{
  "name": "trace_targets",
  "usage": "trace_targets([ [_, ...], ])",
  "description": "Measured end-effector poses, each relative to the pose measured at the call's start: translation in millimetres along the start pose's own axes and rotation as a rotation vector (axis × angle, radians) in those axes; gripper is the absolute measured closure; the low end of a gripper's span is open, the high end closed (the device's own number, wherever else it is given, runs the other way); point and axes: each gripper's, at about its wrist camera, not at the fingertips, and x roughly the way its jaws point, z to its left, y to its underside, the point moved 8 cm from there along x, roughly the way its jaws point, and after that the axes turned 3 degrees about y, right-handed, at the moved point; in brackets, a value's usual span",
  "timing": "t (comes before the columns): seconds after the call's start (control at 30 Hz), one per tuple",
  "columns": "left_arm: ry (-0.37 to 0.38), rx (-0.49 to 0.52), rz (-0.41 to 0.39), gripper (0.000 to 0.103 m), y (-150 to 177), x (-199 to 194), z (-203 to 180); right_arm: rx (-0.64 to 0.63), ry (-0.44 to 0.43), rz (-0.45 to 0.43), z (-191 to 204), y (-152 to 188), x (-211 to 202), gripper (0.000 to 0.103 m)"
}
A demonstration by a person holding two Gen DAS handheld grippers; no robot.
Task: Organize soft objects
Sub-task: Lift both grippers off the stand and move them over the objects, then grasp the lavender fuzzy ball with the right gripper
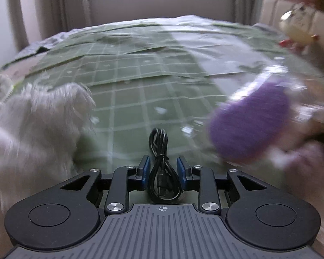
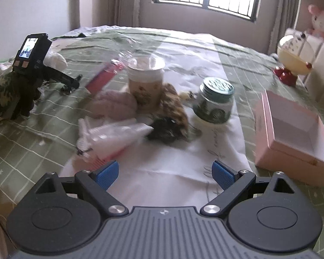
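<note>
We find no word, brand or number that reads clearly in either view. The green-lidded glass jar (image 2: 213, 102) carries a printed picture label, its lettering too blurred to make out. The paper-sleeved clear plastic cup (image 2: 145, 82) shows a printed motif only. Dark handwriting-like marks run along the white cloth strip (image 2: 216, 142) (illegible). The small black camera screen (image 2: 29, 47) shows a picture, no characters.

Left gripper (image 1: 163, 166) jaws clamped; right gripper (image 2: 164, 172) jaws wide.
</note>
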Motion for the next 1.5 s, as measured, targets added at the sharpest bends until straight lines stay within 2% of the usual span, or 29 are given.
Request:
trace_targets([
  [0.03, 0.012, 0.008, -0.004, 0.087, 7.3, -11.4, -7.8, -0.007, -0.004, -0.007, 3.7, -2.0, -1.9, 0.009],
  [0.23, 0.130, -0.036, 0.039, 0.088, 69.4, -79.2, -59.4, -0.028, -0.047, 0.007, 28.6, -9.4, 3.2, 0.009],
  [0.37, 0.187, -0.121, 0.063, 0.089, 97.6, -102.6, -71.7, -0.039, -0.063, 0.020, 46.3, -19.8, 10.9, 0.009],
  [0.47, 0.177, -0.146, 0.080, 0.088, 110.5, -106.1, -69.2, -0.070, -0.083, 0.040, 64.7, -19.7, 20.4, 0.009],
  [0.53, 0.187, -0.197, 0.081, 0.087, 114.3, -104.3, -62.6, -0.072, -0.094, 0.072, 75.6, -13.0, 30.7, 0.010],
  [0.6, 0.187, -0.255, 0.075, 0.086, 112.5, -102.1, -54.7, -0.064, -0.116, 0.112, 86.5, -4.3, 44.4, 0.021],
  [0.67, 0.167, -0.264, 0.058, 0.085, 106.4, -103.3, -54.0, -0.073, -0.119, 0.151, 94.9, 2.9, 56.8, 0.031],
  [0.73, 0.158, -0.256, 0.040, 0.085, 97.9, -107.1, -54.8, -0.084, -0.105, 0.177, 97.6, 7.6, 62.8, 0.036],
  [0.87, 0.174, -0.281, 0.009, 0.085, 85.8, -119.1, -54.1, -0.105, -0.124, 0.153, 92.2, 3.9, 48.2, 0.036],
  [0.97, 0.116, -0.289, -0.004, 0.085, 78.3, -111.5, -51.6, -0.127, -0.087, 0.134, 79.8, 6.2, 39.5, 0.035],
  [1.1, 0.077, -0.318, 0.094, 0.084, 85.3, -77.4, -57.7, -0.055, -0.085, 0.164, 66.3, 15.1, 36.1, 0.035],
  [1.17, 0.062, -0.298, 0.123, 0.075, 90.2, -66.4, -66.0, -0.048, -0.075, 0.131, 61.9, 12.8, 29.6, 0.035],
  [1.27, 0.045, -0.254, 0.117, 0.073, 92.0, -63.5, -73.3, -0.056, -0.049, 0.007, 55.4, -9.3, 14.2, 0.035],
  [1.37, 0.078, -0.257, 0.134, 0.073, 91.5, -63.6, -70.0, -0.058, -0.057, -0.075, 56.7, -42.2, 17.9, 0.021],
  [1.43, 0.101, -0.272, 0.142, 0.074, 92.7, -63.6, -66.3, -0.046, -0.045, -0.079, 59.9, -62.1, 36.6, 0.019],
  [1.5, 0.112, -0.272, 0.144, 0.074, 94.3, -64.3, -63.6, -0.034, -0.032, -0.030, 64.2, -75.0, 65.5, 0.019],
])
